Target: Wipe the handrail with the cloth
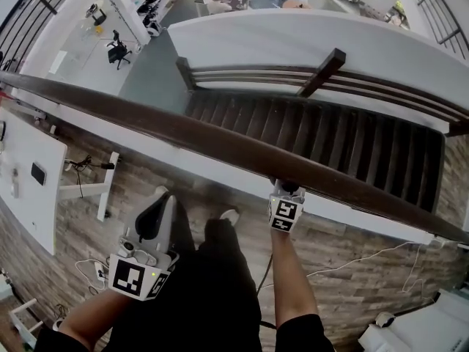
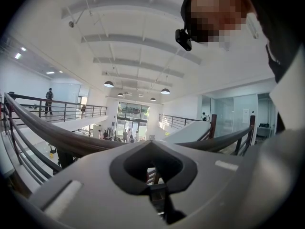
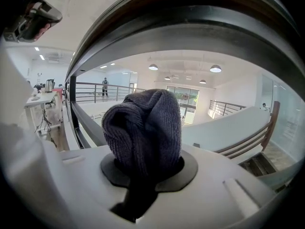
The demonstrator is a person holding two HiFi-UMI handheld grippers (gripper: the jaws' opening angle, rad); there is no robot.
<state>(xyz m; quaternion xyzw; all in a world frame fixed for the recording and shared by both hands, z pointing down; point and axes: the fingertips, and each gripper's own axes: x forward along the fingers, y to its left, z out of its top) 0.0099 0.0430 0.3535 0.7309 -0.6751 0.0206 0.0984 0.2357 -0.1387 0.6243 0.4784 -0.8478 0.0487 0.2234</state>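
cloth up at the rail, wipe not clearly begun

the right claw point(image 1: 285, 189) is clamped on a dark grey-blue ribbed knit cloth point(image 3: 143, 128) — in the right gripper view the wad bulges out between the jaws, w/ a tail hanging down thru the slot. the claw sits at the near edge of the long dark brown wooden handrail point(image 1: 220, 144), which runs diagonally across the head view above a dark descending staircase point(image 1: 315, 134). from the claw's own camera the rail arches just overhead. a sliver of ceiling shows between cloth and wood, so contact prob. isn't made yet, tho i can't say for sure.

the left claw point(image 1: 160, 196) hangs low by the person's leg, well apart from the rail. its jaws are drawn together w/ nothing in them, and it looks idle.

handling, as a judgement: the cloth is soft, light and squashy, so it'll mould round the rail's curve but won't push back — pressure has to come from the arm. gripped at one bunched end, as now, the free wad does the wiping. w/ too shallow a bite it could drag out once friction on the wood builds. the rail looks stiff, smooth and fixed, so there's nothing to steady. the next move likely calls for pressing the wad onto the wood & sliding along its length, keeping the hard jaw tips off the finish.
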